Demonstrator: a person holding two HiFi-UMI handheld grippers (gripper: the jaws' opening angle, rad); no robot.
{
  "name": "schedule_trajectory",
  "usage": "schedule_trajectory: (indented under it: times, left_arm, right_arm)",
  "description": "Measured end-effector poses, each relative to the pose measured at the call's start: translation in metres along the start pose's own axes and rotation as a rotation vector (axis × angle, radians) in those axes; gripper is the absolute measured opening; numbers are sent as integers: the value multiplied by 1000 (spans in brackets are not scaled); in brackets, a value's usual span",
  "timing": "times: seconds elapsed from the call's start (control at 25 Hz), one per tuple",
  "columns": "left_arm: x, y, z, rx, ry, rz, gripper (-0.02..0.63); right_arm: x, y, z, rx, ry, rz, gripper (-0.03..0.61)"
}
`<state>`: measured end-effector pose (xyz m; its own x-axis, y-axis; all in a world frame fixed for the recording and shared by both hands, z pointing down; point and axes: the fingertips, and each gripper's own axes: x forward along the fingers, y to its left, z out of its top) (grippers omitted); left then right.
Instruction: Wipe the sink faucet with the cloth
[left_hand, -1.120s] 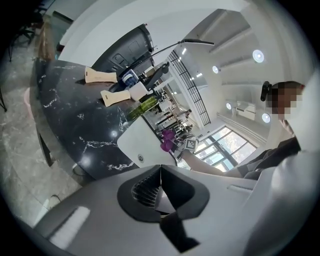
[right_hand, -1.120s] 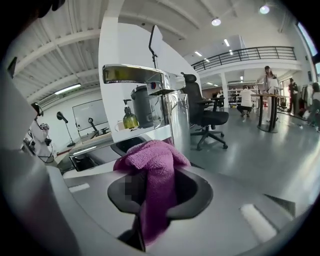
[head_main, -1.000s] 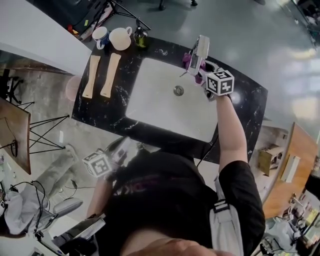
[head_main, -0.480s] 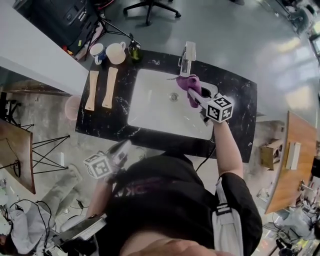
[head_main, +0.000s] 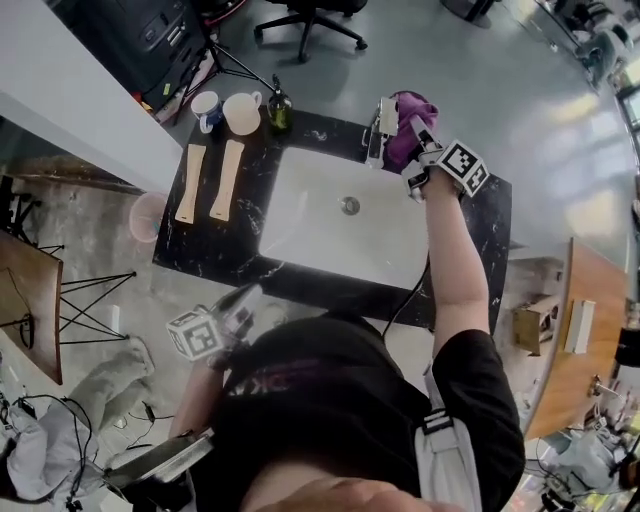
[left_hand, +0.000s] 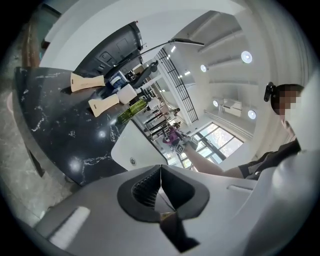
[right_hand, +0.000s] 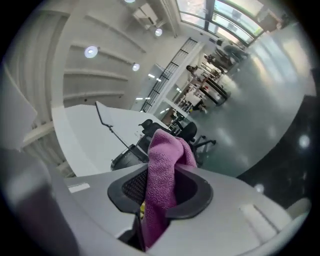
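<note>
The chrome faucet (head_main: 378, 125) stands at the far rim of the white sink (head_main: 300, 225). A purple cloth (head_main: 407, 135) hangs just right of the faucet's top, touching or nearly touching it. My right gripper (head_main: 416, 130) is shut on that cloth, and in the right gripper view the cloth (right_hand: 167, 160) fills the jaws and sticks out past the fingertips of the right gripper (right_hand: 160, 192). My left gripper (head_main: 238, 308) is held low by my body, well short of the counter. In its own view the left gripper (left_hand: 160, 182) is shut with nothing in it.
Black marble counter (head_main: 470, 255) surrounds the sink, with the drain (head_main: 349, 206) mid-basin. Two wooden paddles (head_main: 188, 183) (head_main: 226, 180) lie on the left. Two cups (head_main: 208, 108) (head_main: 243, 112) and a green bottle (head_main: 280, 108) stand at the far left corner. An office chair (head_main: 310, 20) is beyond.
My right gripper has lifted the cloth from low beside the faucet, out over the basin, up to the right of the faucet's top, rolling as it went. The left gripper stayed put.
</note>
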<state>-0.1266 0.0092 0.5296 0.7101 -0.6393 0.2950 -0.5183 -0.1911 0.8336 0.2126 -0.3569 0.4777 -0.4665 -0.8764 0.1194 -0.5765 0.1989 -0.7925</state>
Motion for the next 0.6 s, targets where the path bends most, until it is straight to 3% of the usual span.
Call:
schedule_trajectory:
  times: [0.08, 0.28, 0.4, 0.6]
  left_arm:
    - [-3, 3, 0, -13, -19, 23, 3]
    - [-7, 13, 0, -46, -62, 75, 3]
    - [-11, 19, 1, -67, -87, 97, 3]
    - [-11, 22, 2, -80, -97, 104, 3]
  right_arm:
    - [21, -23, -14, 94, 48, -45, 107]
    - [46, -77, -52, 178, 153, -191, 106]
    - [48, -106, -70, 183, 231, -291, 106]
    - [49, -128, -88, 212, 282, -378, 106]
